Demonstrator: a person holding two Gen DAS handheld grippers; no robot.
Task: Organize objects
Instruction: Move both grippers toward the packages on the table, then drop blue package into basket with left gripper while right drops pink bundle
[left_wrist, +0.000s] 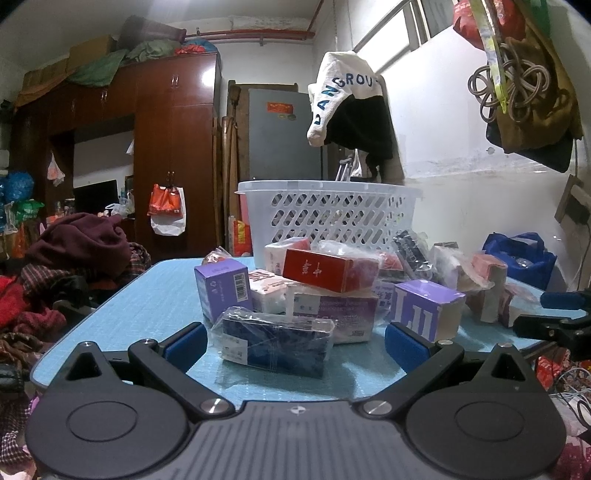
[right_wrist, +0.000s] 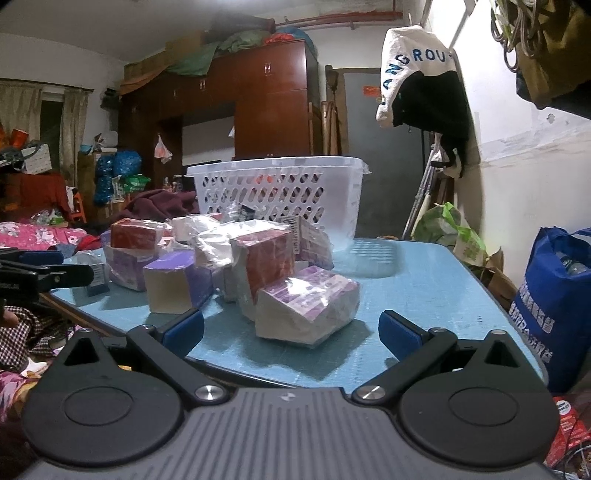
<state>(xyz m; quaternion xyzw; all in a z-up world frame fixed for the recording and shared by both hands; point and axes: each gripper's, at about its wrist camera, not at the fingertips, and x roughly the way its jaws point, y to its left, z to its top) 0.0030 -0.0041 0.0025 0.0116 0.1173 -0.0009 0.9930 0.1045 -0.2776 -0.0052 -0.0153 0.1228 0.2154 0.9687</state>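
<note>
Left gripper (left_wrist: 293, 345) jaws apart; right gripper (right_wrist: 291, 332) likewise; hanging cloth (left_wrist: 341, 98) reads "ANGROU".

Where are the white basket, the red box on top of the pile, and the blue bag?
white basket (left_wrist: 332, 214), left wrist view, on its perforated front wall.
red box (left_wrist: 328, 273), left wrist view, on its lettered front face.
blue bag (right_wrist: 554, 310), right wrist view, on its printed side.
</note>
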